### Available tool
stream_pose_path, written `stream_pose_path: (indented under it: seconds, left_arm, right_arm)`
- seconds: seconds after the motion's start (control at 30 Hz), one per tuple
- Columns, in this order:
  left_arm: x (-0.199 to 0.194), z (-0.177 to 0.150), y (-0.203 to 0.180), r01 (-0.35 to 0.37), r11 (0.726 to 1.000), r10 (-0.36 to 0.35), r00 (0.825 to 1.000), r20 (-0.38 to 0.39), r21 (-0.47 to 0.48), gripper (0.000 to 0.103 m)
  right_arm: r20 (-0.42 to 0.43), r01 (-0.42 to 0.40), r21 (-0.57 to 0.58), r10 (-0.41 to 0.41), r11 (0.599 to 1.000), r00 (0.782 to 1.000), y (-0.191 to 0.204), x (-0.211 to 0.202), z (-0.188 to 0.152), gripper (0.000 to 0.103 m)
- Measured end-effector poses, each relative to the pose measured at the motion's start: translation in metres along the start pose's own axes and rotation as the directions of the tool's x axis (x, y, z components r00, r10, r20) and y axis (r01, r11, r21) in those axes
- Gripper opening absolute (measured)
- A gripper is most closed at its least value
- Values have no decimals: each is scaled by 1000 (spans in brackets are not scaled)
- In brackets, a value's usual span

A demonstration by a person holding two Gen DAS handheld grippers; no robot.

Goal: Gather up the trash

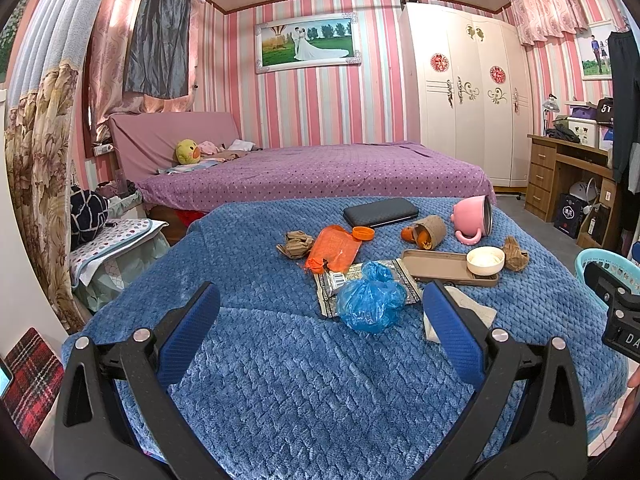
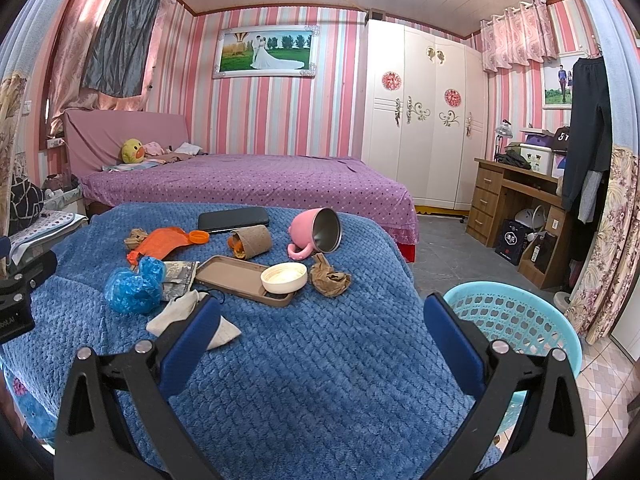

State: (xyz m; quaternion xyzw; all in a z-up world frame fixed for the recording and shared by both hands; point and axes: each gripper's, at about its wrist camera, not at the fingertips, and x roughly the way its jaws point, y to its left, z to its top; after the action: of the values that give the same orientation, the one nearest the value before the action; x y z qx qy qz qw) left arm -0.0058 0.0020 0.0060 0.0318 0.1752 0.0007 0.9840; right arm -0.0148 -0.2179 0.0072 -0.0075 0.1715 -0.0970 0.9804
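Legible marks are few. Dark cap on the desk, at 2 o'clock: "5T", partly cut. Black bag under the desk, at 3 o'clock: white Chinese characters, unreadable. Silver wrapper: a barcode, digits illegible.

A plush, waffle-textured blue blanket lies under a crinkled, glossy blue plastic bag, a shiny orange wrapper and crumpled matt brown paper. The pink mug has a smooth matt outside and a bright metal lining, and the turquoise basket is smooth perforated plastic.
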Motion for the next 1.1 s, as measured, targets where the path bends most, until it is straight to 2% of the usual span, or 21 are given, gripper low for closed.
stream_pose_path:
  seconds: [0.57,0.73,0.97,1.1]
  left_arm:
    - [-3,4,3,0,1000,0,1000,-2,-2,98]
    - [1,15,9,-2,1000,2,1000,-10,-12,98]
    - [28,39,14,-19,1000,19,1000,-19,6,98]
    - [52,44,9,22,1000,-22,998,-66,1,98]
  right_arm:
    - [0,3,-2,-3,1000,1000,-1,1,0,99]
    - [8,20,-5,-20,1000,1000,-13,1,8,99]
    - [28,40,-19,-40,999,999,-24,22,35,99]
    - [-2,16,-15,-16,1000,1000,-25,46,50,99]
